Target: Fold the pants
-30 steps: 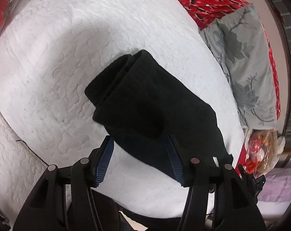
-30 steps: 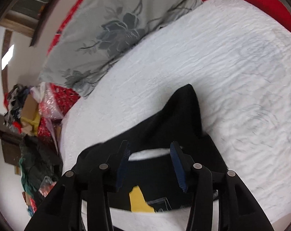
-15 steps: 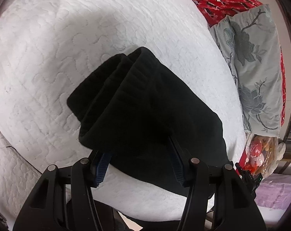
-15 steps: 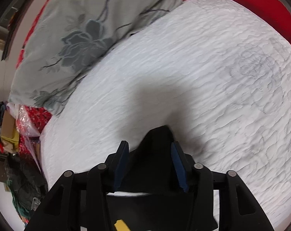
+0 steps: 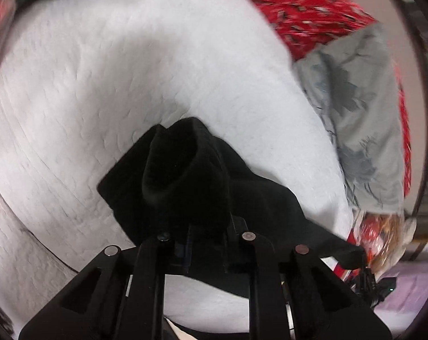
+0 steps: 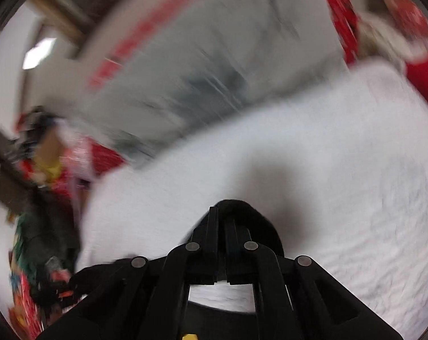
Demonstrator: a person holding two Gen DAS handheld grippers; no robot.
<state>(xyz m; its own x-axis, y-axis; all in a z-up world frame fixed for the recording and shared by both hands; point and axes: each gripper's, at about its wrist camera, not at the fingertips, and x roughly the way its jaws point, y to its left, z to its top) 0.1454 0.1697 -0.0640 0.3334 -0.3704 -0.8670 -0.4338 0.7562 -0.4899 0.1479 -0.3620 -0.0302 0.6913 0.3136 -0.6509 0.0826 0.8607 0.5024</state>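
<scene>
The black pants (image 5: 185, 175) lie bunched on the white quilted bed (image 5: 100, 85), lifted at the near end. My left gripper (image 5: 207, 229) is shut on the thick folded edge of the pants, and its pads are buried in the cloth. In the right wrist view my right gripper (image 6: 222, 218) is shut on another part of the black pants (image 6: 259, 221), which stick up around its fingertips above the white bed (image 6: 341, 170). Both views are blurred by motion.
A grey flowered pillow (image 5: 355, 107) and a red patterned blanket (image 5: 299, 8) lie at the bed's far right. The grey pillow (image 6: 214, 56) fills the back of the right view. Cluttered bags and clothes (image 6: 41, 170) lie off the bed's left edge.
Both grippers have closed on the pants, which were between open jaws before. The pants are now pulled up off the bed and bunched. Both cameras have swung.
</scene>
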